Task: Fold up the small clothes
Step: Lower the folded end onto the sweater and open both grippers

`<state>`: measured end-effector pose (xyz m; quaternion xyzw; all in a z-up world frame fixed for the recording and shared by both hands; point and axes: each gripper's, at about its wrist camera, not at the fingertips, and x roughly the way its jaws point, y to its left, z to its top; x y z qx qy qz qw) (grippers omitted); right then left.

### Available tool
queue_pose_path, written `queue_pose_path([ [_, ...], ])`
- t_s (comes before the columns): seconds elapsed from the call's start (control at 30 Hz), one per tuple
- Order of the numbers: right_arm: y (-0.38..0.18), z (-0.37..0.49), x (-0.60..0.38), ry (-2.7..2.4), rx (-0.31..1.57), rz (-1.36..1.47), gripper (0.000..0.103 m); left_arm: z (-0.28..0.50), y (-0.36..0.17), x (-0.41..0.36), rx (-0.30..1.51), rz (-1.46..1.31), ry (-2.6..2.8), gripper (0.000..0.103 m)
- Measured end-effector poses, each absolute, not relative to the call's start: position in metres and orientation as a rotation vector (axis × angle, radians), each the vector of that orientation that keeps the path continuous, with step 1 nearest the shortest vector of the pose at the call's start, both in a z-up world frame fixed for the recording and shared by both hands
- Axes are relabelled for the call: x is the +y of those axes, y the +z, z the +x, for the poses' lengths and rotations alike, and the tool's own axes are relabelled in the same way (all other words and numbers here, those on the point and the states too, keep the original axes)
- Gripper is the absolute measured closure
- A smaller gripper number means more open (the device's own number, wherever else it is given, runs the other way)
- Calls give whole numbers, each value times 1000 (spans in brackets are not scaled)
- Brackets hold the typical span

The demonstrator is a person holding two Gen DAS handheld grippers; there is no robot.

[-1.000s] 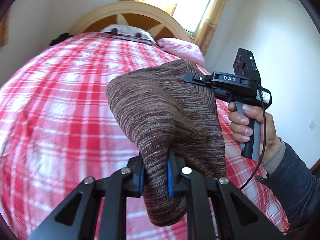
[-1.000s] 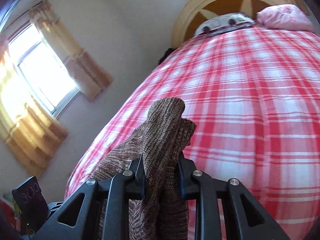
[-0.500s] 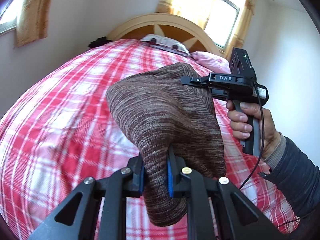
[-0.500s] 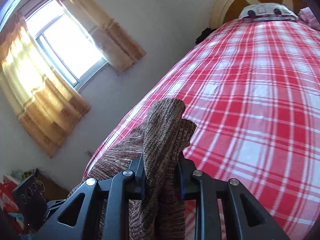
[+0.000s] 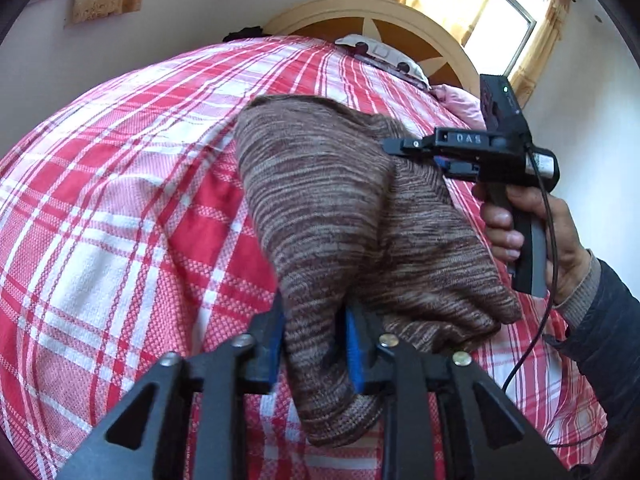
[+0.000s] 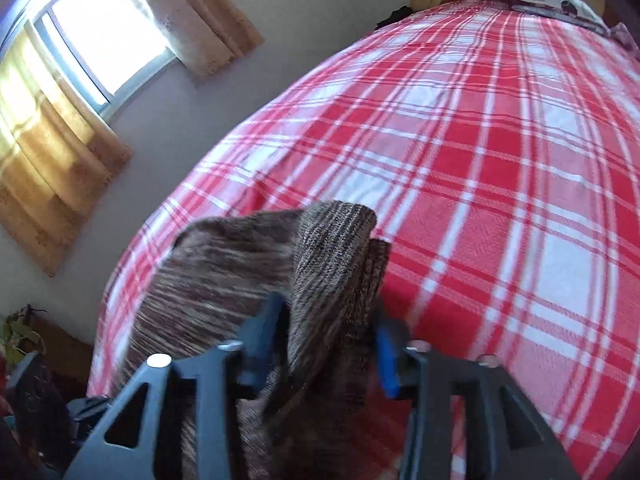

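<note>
Both tongs, left [image 5: 314,344] and right [image 6: 326,346], are opening around the brown knit garment [image 5: 344,216], now lower toward the bed [image 5: 120,200].

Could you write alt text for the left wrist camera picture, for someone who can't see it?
A brown striped knit garment sits between the opening jaws of the left gripper, draped over a red and white plaid bed cover. To the right, a person's hand holds the right gripper at the garment's far edge. A wooden headboard and a sunlit window sit behind.
</note>
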<state>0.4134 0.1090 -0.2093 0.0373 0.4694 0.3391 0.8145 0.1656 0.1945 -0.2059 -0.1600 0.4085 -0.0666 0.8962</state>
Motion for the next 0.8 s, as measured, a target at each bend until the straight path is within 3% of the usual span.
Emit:
queue_pose_path([
  [0.03, -206, 407, 102, 718, 994, 70, 48, 164, -205, 192, 848, -316, -129, 42],
  [0.3, -170, 311, 50, 865, 917, 126, 48, 151, -209, 187, 849, -257, -117, 39],
  [0.43, -194, 264, 72, 903, 999, -7, 70, 145, -208, 184, 839, -232, -96, 39],
  [0.53, -214, 252, 80, 819, 1008, -116, 96, 142, -210, 180, 843, -192, -94, 36],
  [0.8, -214, 255, 53, 796, 1034, -26, 98, 126, -212, 182, 810, -151, -105, 33],
])
